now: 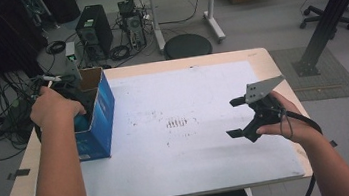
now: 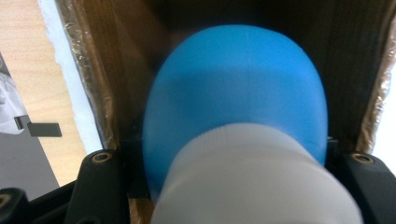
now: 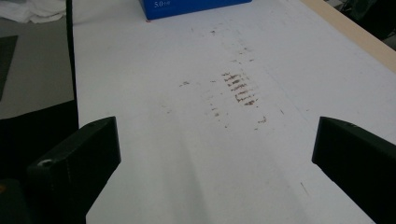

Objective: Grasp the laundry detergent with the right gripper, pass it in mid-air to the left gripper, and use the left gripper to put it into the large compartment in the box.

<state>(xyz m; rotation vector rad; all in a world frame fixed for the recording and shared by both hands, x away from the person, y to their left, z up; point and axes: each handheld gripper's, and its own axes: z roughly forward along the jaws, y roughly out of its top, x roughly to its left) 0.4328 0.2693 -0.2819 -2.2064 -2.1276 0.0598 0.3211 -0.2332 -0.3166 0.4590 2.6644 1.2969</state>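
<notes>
A blue rounded object with a white collar at its near end sits between the jaws of my left gripper. The gripper is shut on it. It hangs inside an open blue carton with brown inner walls. In the high view the left hand and left gripper reach down into that blue carton at the table's left side. My right gripper hovers open over the white mat at the right, with nothing between its fingers.
A white mat with brown smudges covers most of the wooden table. The carton's blue side shows far off in the right gripper view. Beyond the table are a round stool, computer towers and cables.
</notes>
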